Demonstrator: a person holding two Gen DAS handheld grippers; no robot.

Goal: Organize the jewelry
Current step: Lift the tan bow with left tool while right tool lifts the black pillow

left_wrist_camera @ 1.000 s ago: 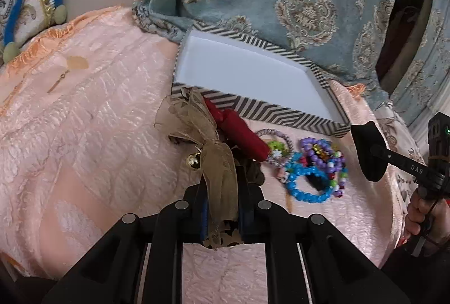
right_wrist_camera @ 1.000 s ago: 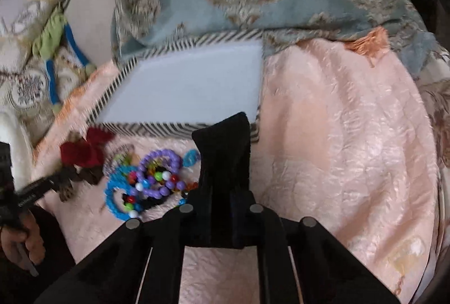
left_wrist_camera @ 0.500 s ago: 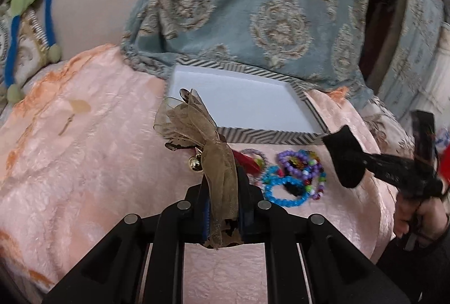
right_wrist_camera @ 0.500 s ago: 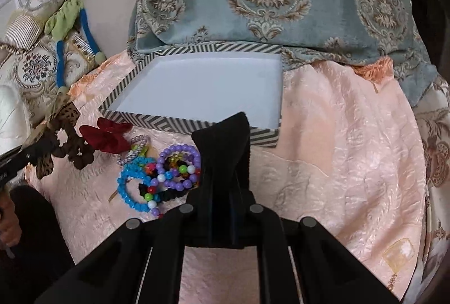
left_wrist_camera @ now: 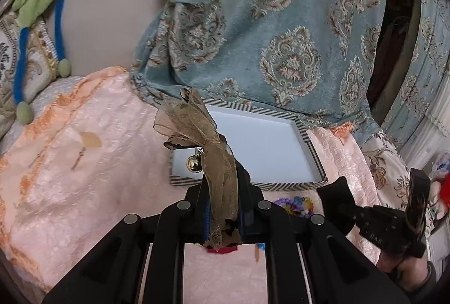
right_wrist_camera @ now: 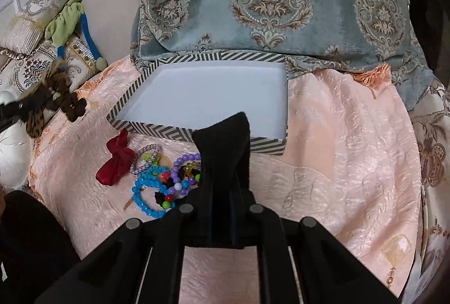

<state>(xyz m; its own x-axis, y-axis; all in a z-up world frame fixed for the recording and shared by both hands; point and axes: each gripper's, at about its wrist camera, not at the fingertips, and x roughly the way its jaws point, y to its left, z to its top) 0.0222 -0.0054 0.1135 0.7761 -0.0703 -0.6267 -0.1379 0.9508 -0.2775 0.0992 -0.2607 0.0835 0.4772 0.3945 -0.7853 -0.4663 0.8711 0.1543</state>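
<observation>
My left gripper point(left_wrist_camera: 222, 180) is shut on a brown sheer ribbon bow point(left_wrist_camera: 197, 123) with a gold bell point(left_wrist_camera: 193, 163), held in the air above the near left corner of the striped white box point(left_wrist_camera: 267, 146). The bow also shows at the left of the right wrist view point(right_wrist_camera: 53, 95). My right gripper point(right_wrist_camera: 225, 140) is shut and empty, over the box's point(right_wrist_camera: 213, 90) near wall. On the peach cloth lie a red bow point(right_wrist_camera: 115, 163), a silver bracelet point(right_wrist_camera: 146, 157), a blue bead bracelet point(right_wrist_camera: 146, 191) and a purple bead bracelet point(right_wrist_camera: 182, 171).
A blue patterned cushion point(right_wrist_camera: 267, 0) stands right behind the box. Cream embroidered pillows point(right_wrist_camera: 33, 22) and a green and blue cord point(right_wrist_camera: 70, 19) lie at the far left. The peach cloth point(right_wrist_camera: 351, 163) spreads to the right of the box.
My left gripper has lifted the brown bow and carried it forward over the box's near left corner. The right gripper has pulled back and risen a little.
</observation>
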